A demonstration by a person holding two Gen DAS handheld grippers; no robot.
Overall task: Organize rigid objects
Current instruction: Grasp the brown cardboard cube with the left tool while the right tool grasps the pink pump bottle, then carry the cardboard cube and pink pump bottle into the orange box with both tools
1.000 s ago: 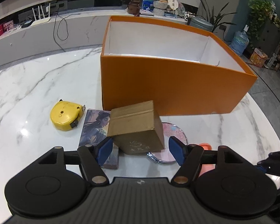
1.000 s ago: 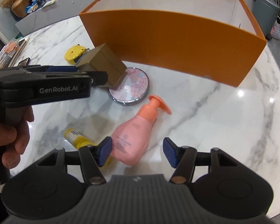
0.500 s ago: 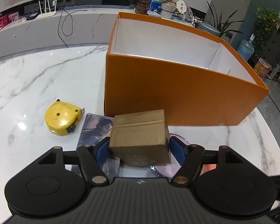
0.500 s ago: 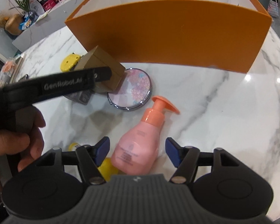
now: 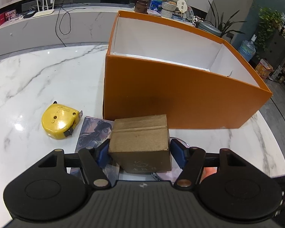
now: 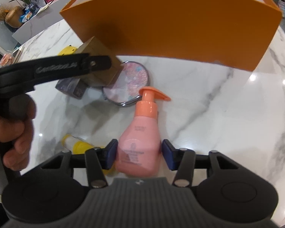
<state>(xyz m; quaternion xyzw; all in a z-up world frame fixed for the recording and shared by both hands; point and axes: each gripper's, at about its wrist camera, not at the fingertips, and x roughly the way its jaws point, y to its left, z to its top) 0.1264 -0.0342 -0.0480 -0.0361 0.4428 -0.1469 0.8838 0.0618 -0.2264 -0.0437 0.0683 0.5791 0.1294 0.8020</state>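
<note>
1. Left wrist view: our left gripper [image 5: 139, 150] pinches the small brown cardboard box [image 5: 140, 142], lifted. At 12 o'clock stands the large orange open-topped box [image 5: 180, 102]; what shows of its white inside is bare, so we judge nothing is sorted yet. A yellow tape measure [image 5: 59, 121] lies at 10 o'clock, beside a picture card [image 5: 94, 131].

2. Right wrist view: our right gripper [image 6: 138, 152] is spread around the pink pump bottle [image 6: 140, 138], not closed. The round floral compact mirror [image 6: 130, 82] and yellow tube [image 6: 76, 144] wait on the marble table [image 6: 228, 114].

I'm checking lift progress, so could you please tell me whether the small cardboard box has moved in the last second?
Yes. The small cardboard box has tipped level and risen, overlapping the orange box's front wall.
</note>
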